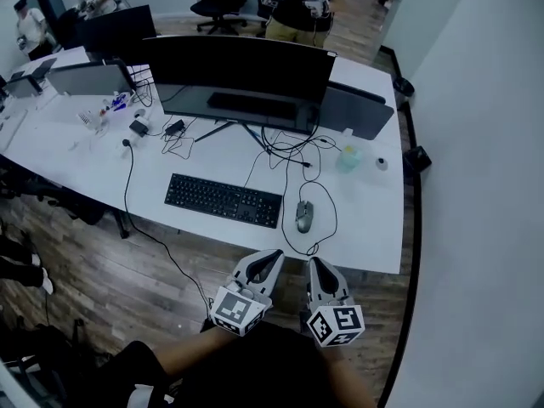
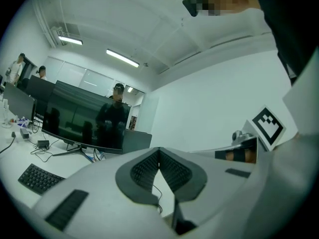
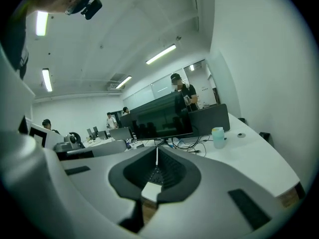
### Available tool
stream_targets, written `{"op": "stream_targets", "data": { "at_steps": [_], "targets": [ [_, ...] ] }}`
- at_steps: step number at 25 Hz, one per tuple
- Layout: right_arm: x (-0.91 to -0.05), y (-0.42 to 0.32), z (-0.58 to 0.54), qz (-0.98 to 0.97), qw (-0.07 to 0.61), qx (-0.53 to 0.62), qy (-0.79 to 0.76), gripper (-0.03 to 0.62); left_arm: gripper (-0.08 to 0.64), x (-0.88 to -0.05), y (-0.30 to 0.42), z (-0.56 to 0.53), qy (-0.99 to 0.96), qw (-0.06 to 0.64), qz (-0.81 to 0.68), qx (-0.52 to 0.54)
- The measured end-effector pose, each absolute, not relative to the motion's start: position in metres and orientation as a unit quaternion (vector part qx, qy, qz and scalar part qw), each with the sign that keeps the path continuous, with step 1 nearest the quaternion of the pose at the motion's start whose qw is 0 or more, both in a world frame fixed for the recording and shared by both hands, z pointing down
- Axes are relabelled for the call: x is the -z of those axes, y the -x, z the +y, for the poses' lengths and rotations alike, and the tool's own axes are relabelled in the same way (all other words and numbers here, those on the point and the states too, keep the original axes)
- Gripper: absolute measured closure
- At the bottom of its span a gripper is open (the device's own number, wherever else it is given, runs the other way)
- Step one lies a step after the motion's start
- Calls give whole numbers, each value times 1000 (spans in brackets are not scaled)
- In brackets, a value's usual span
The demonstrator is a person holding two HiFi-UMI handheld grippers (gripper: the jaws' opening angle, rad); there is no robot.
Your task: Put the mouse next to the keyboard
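The mouse (image 1: 304, 216) lies on the white worktop (image 1: 365, 228), just beside the right end of the black keyboard (image 1: 223, 200), with a narrow strip of bare surface between them. Its cable (image 1: 328, 219) loops toward the near edge and runs back up to the wide dark monitor (image 1: 242, 73) behind the keyboard. A pale cup (image 1: 348, 157) stands further right, well apart from the mouse. The left hand-held gripper (image 1: 274, 256) and the right hand-held gripper (image 1: 314, 264) hang side by side off the near edge, over the wood floor (image 1: 110, 287). Each has its jaws closed tip to tip, with nothing between them.
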State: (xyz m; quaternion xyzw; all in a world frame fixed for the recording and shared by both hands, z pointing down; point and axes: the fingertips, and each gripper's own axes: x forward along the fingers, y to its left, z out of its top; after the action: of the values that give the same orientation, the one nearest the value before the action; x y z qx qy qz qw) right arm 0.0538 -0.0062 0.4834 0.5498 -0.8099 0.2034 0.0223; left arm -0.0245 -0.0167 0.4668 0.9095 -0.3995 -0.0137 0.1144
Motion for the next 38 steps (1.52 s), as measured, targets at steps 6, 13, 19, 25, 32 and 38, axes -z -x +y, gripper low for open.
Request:
{"op": "stream_targets", "data": {
  "at_steps": [6,13,19,25,32,38],
  "targets": [
    [-456,-84,72,-805,12,-167,-569,568,557,-447,-15,62,-900,106,-421,20],
    [-447,-100,165,-806,21,-140,-574,568,557,-433,-29,153,-899,88,-428,6],
    [-436,-101,206,-801,7,-139,-582,568,557,-419,-32,196,-902,85,-424,10],
    [-426,-92,220,-801,4,-121,-586,568,557,-409,-35,212,-908,71,-411,22],
    [-412,-68,235,-789,38,-89,-607,568,557,-400,-12,231,-910,74,-407,31],
    [-408,-36,242,-801,47,-81,-592,568,557,-396,18,237,-903,69,-422,40]
  ]
}}
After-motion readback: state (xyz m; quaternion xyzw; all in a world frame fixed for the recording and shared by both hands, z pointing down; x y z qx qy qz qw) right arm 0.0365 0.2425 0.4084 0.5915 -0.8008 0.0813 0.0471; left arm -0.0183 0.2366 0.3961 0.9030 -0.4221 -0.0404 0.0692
